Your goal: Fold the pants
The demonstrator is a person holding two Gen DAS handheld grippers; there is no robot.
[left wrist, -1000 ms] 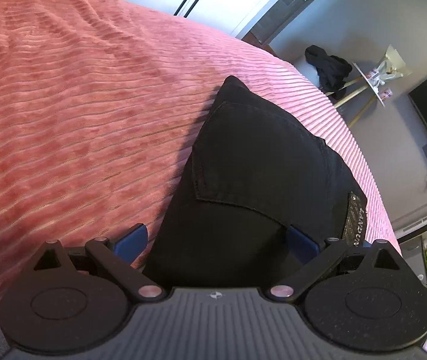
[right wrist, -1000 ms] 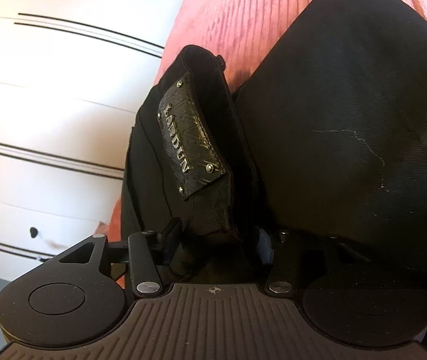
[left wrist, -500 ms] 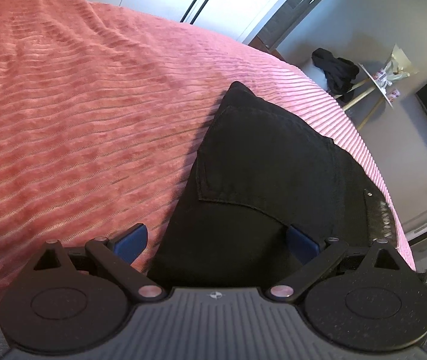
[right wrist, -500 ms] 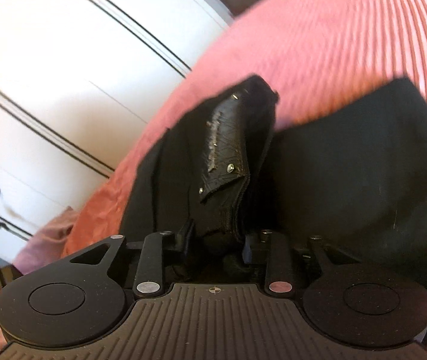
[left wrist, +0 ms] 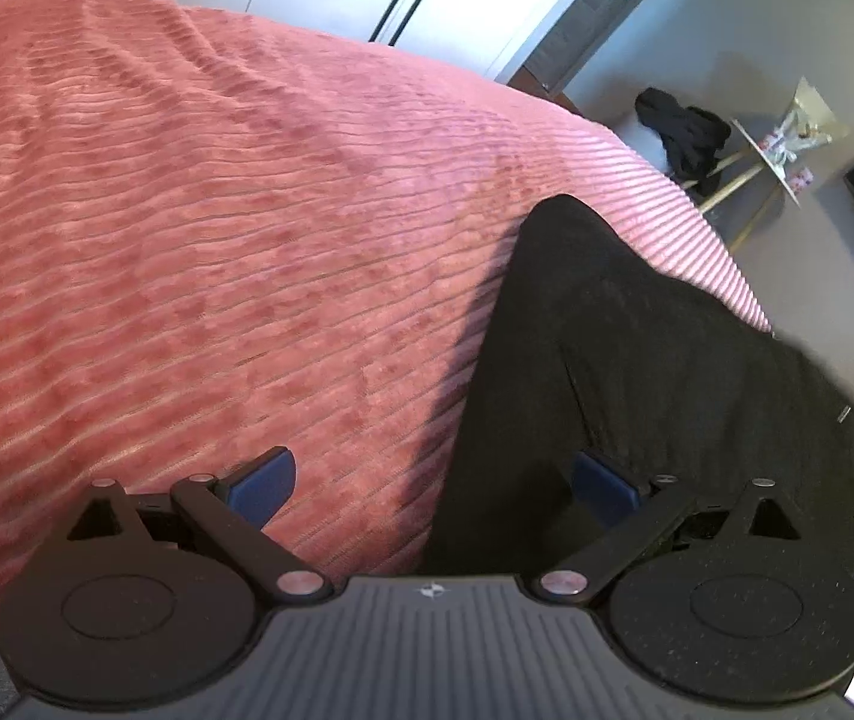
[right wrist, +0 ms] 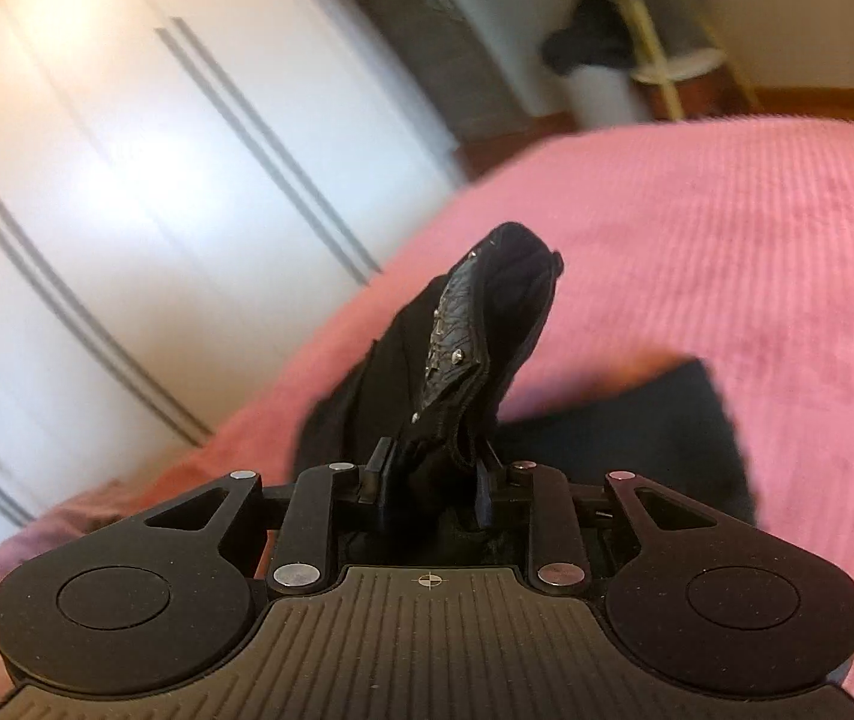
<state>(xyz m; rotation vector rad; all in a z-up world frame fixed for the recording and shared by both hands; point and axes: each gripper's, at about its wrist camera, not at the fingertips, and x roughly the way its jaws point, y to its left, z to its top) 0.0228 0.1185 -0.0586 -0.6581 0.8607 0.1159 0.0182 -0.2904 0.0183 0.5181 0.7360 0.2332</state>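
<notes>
Two risks stand out: the right claw (right wrist: 430,483), pinched narrowly on the black pants' (right wrist: 487,324) waistband with its leather patch (right wrist: 448,342) just ahead, could lose that thick bunch, while the left claw (left wrist: 433,480), spread wide and gripping nothing, cannot steady the cloth lying between its fingers.

The pink bedspread (left wrist: 217,252) lies bare and open to the left of the black pants (left wrist: 637,372). Past the bed's far edge, white wardrobe doors (right wrist: 127,180) and a small side table (left wrist: 769,150) stand in the way.
</notes>
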